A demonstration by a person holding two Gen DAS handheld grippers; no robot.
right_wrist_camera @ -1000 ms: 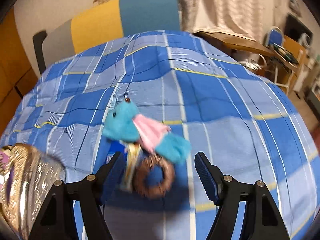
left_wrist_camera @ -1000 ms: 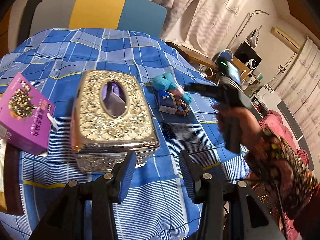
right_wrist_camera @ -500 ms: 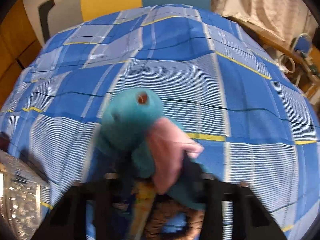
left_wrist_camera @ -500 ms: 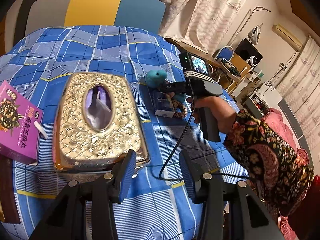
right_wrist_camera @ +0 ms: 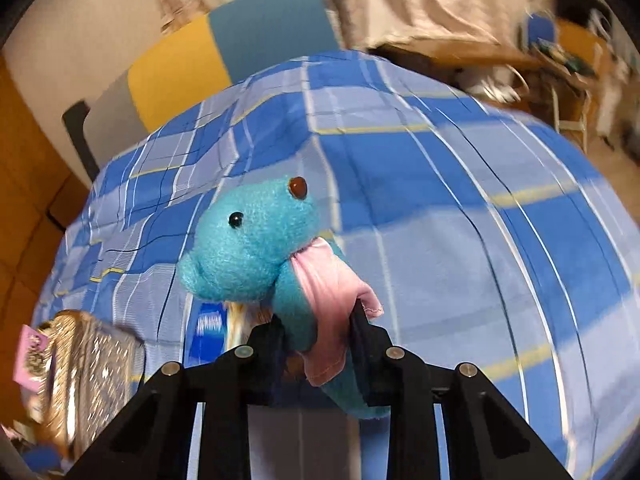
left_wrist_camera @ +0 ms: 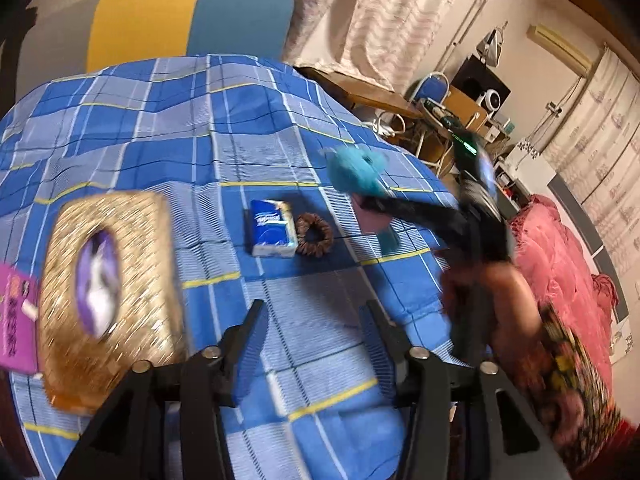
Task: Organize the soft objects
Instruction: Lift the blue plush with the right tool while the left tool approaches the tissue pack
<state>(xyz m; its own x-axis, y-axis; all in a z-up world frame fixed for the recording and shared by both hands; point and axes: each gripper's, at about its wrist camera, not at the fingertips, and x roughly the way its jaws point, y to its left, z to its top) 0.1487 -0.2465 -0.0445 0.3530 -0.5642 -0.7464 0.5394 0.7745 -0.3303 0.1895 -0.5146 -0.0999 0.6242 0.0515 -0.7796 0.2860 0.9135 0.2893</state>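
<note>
The right gripper (right_wrist_camera: 316,332) is closing, clamped on the blue plush toy (right_wrist_camera: 256,248) at lower centre, its soft, light body squashing, best held mid-body, while the left gripper (left_wrist_camera: 316,324), opening and empty, hovers over the bed (left_wrist_camera: 248,128).

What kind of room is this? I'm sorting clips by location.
Most likely a bedroom in a home. The work surface is a bed under a blue checked sheet, a colour-block headboard stands behind it, and curtains hang beyond, with a cluttered desk alongside.
</note>
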